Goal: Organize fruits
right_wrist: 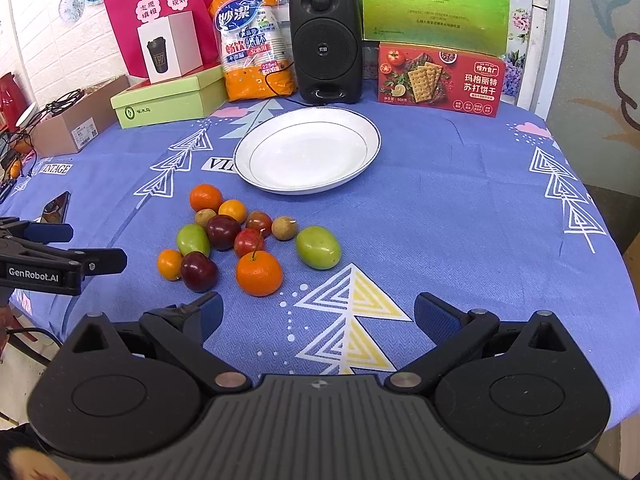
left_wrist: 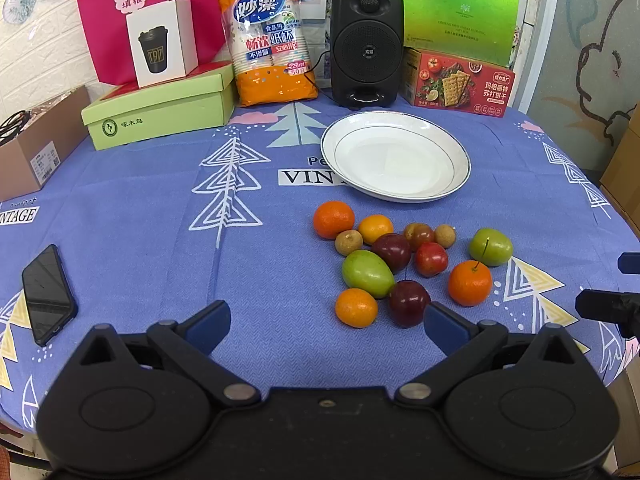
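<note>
Several small fruits lie in a loose cluster (left_wrist: 400, 258) on the blue tablecloth: oranges, dark red plums, green fruits and brown longans. The cluster also shows in the right wrist view (right_wrist: 240, 242). An empty white plate (left_wrist: 396, 156) sits just behind the fruits; it also shows in the right wrist view (right_wrist: 308, 150). My left gripper (left_wrist: 326, 326) is open and empty, low over the cloth, just in front of the cluster. My right gripper (right_wrist: 318, 318) is open and empty, in front and to the right of the fruits.
A black phone (left_wrist: 46, 294) lies at the left. Along the back stand a green box (left_wrist: 160, 110), a paper-cup pack (left_wrist: 268, 36), a black speaker (left_wrist: 366, 44) and a red cracker box (left_wrist: 460, 82). A cardboard box (left_wrist: 36, 148) sits far left.
</note>
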Tool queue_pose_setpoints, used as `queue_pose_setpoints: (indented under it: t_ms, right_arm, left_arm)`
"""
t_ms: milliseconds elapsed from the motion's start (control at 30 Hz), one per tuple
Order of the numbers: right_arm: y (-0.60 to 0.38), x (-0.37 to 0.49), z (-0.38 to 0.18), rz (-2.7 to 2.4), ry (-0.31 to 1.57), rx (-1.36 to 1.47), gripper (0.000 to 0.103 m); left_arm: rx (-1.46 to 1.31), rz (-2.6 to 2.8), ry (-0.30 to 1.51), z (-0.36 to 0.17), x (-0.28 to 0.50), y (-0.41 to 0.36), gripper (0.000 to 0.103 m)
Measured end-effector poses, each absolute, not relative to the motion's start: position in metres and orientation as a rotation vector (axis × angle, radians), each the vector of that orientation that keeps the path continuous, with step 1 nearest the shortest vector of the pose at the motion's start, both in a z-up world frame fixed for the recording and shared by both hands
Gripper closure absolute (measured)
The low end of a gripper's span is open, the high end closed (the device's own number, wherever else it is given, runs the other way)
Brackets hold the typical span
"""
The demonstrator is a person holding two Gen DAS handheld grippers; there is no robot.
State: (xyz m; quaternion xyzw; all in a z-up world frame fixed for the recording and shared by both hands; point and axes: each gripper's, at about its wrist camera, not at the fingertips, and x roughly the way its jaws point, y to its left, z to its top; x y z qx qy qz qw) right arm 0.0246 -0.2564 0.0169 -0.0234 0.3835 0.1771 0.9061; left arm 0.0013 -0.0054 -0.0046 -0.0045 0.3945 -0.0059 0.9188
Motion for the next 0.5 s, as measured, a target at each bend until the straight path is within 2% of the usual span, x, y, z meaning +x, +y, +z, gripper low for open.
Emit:
queue_pose_setpoints:
  t_ms: [500]
  right_arm:
    - [-0.2560,0.0259,0.0152,0.372,0.793,-0.049,0.000]
  left_arm:
    - [-0.009,-0.013,0.813,-0.0045,0.0016,-0.0054,0.000]
